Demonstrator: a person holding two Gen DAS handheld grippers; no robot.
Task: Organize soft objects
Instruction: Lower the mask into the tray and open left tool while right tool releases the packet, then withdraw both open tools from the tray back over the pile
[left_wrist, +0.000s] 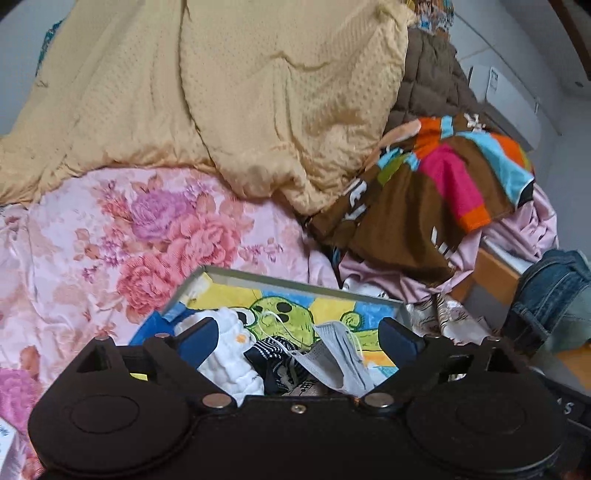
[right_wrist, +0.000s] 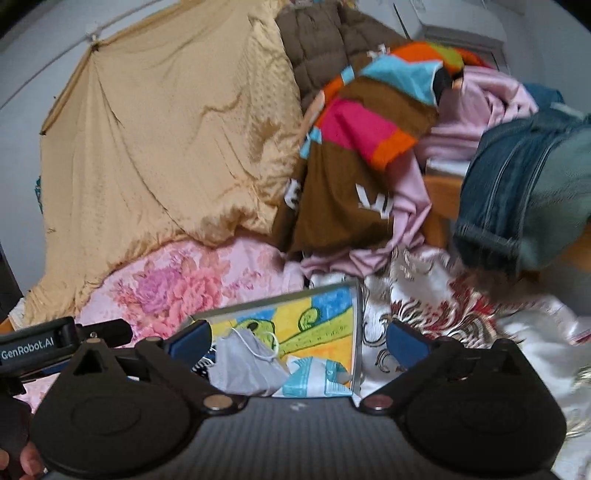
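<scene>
Blue pads line both tools, and both sets of jaws stand wide apart with nothing between them: the left gripper (left_wrist: 299, 334) and the right gripper (right_wrist: 299, 341) are released and hang above a shallow grey-rimmed box (left_wrist: 295, 283) at the bottom centre of each view.

Inside the box, on a bright cartoon towel (left_wrist: 332, 310), lie the small soft things: a white quilted cloth (left_wrist: 229, 354) at lower left, a dark patterned piece (left_wrist: 273, 363) beside it, and a grey face mask (right_wrist: 245, 367) with its ear loops trailing loose. In the right wrist view a pale blue-and-white packet (right_wrist: 314, 376) lies against the box's right wall.

The box rests on a pink floral bedspread (left_wrist: 110, 236), a soft and uneven base, so a firm downward press near one rim would likely tip it and spill the contents. The mask's loops could snag on a finger during a reach into the box and drag the mask out.

Further out, in the upper half of the frames, a yellow quilt (left_wrist: 258, 92) is heaped beside a multicoloured brown blanket (right_wrist: 365, 147), with pink fabric (right_wrist: 480, 110) and jeans (right_wrist: 517, 184) at the right. Tugging any one of these may bring its neighbours sliding toward the box.
</scene>
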